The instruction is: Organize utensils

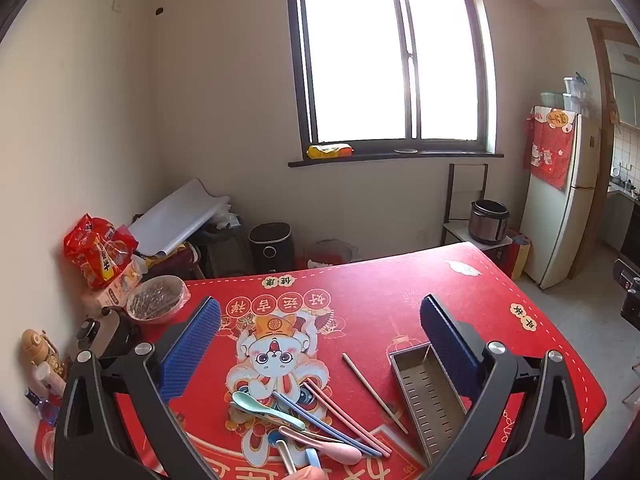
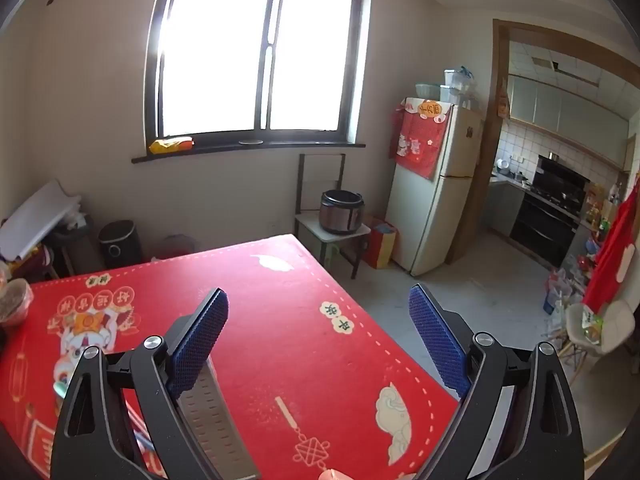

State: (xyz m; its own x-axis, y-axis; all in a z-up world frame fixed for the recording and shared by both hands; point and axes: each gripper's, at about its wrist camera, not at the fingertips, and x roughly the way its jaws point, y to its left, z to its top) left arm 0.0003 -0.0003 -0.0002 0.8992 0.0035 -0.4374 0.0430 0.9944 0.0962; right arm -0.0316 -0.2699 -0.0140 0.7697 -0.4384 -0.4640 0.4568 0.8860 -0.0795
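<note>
Both grippers, left gripper [image 1: 320, 332] and right gripper [image 2: 318, 326], hang wide apart, gripping nothing. Spoons [image 1: 266, 410] and chopsticks [image 1: 340, 420] are piled just left of the metal tray [image 1: 430, 400]; one tan chopstick [image 1: 372, 390] lies between.

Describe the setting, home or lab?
Most likely a home dining room beside a kitchen: a fridge, a rice cooker on a small stand, and a stove through the doorway.
</note>
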